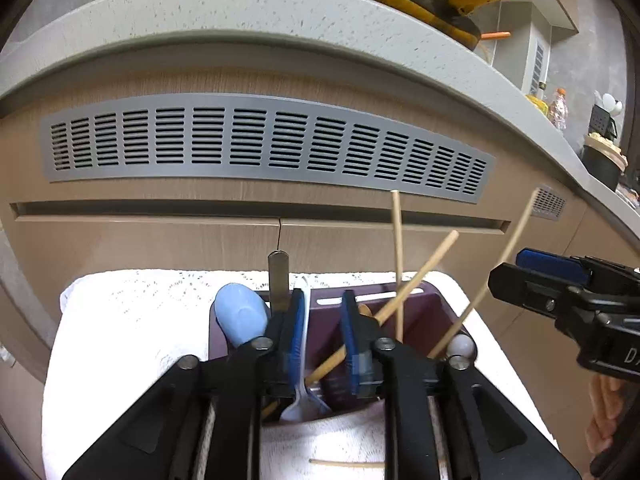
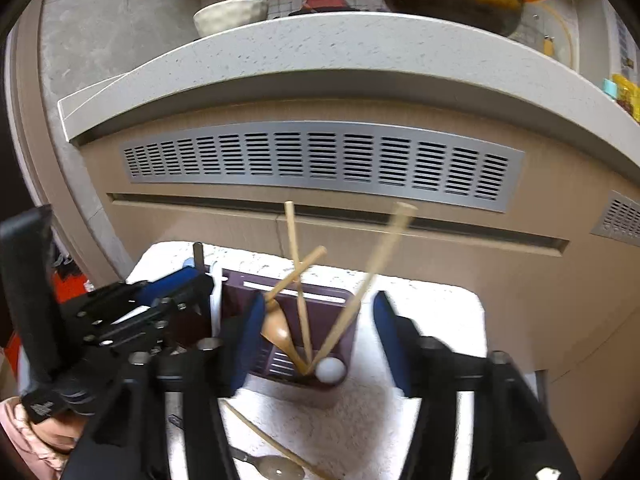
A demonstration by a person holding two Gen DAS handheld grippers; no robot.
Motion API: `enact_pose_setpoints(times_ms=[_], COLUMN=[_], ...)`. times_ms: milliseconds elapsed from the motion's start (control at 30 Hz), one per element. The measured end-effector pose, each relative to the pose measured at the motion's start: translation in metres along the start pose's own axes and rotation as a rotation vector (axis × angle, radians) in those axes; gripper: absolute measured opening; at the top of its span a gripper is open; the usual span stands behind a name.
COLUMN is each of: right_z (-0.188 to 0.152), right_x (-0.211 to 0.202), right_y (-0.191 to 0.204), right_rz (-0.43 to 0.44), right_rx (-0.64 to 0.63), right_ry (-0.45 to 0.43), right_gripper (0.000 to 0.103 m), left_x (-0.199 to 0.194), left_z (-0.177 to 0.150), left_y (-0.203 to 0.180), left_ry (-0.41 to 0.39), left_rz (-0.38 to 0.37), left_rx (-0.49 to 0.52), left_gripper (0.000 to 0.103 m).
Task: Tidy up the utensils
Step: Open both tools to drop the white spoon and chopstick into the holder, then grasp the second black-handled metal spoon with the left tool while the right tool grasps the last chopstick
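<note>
A purple utensil holder (image 1: 424,308) (image 2: 340,304) stands on a white lace cloth (image 1: 132,320). It holds three wooden chopsticks (image 1: 397,248) (image 2: 294,240), a wooden spoon (image 2: 278,330), a light-blue spoon (image 1: 240,316), a metal handle (image 1: 279,280) and a white ball-ended piece (image 2: 331,369). My left gripper (image 1: 322,336) is open just above the holder, with a white plastic spoon (image 1: 305,320) against its left finger. My right gripper (image 2: 316,340) is open over the holder; one chopstick (image 2: 380,256) there is blurred. It also shows in the left wrist view (image 1: 532,272).
A loose chopstick (image 2: 272,440) (image 1: 344,463) and a metal spoon (image 2: 276,469) lie on the cloth in front of the holder. Behind is a wooden cabinet with a grey vent (image 1: 260,140) under a speckled counter (image 1: 240,8) bearing a yellow pan (image 1: 440,8) and a bowl (image 2: 230,14).
</note>
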State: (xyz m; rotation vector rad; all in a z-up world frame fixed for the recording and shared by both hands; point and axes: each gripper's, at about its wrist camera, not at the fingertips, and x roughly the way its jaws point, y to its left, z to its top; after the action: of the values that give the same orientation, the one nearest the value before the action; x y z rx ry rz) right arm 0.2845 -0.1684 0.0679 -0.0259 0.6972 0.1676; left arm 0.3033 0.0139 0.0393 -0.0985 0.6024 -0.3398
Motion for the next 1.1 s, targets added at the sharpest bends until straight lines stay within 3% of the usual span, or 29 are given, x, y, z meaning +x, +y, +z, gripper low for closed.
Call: enact_pose_setpoints(times_ms=[267,467,567,667,800,900,1100], right_z=[-0.027,-0.065,-0.090,-0.111,-0.139,-0.152,-0.160], right_x=[-0.022,-0.024,-0.015,-0.008,0.002,0.013,0.021], right_y=[-0.013,-0.026,-0.039,-0.048,-0.051,-0.040,-0.020], right_rz=[-0.062,-0.099,-0.092,-0.087,-0.046,0.007,0.014], right_rx=[-0.021,-0.043,-0.031,-0.010,-0.007,-0.091,-0.197], right_ry=[0.013,0.075,0.149,0.200,0.272,0.348,0.357], right_gripper=[0.065,0.073,0.073,0.073,0.074,0.073,0.057], left_x=[-0.039,-0.057,-0.055,-0.040,-0.012,0.009,0.014], left_z=[-0.005,-0.022,-0.038,-0.062,-0.094,-0.107,-0.111], left_y=[-0.016,-0.023,-0.026,-0.030,-0.030,-0.025,-0.010], left_ry=[-0.035,-0.001,0.077,0.218,0.379,0.478,0.518], left_rz=[-0.019,-0.063,-0.124,-0.210,-0.240,-0.255,-0.236], left_rx=[0.061,0.083,0.100,0.125,0.147,0.132,0.072], left_gripper=[0.040,0.047,0.049,0.051,0.051,0.051,0.051])
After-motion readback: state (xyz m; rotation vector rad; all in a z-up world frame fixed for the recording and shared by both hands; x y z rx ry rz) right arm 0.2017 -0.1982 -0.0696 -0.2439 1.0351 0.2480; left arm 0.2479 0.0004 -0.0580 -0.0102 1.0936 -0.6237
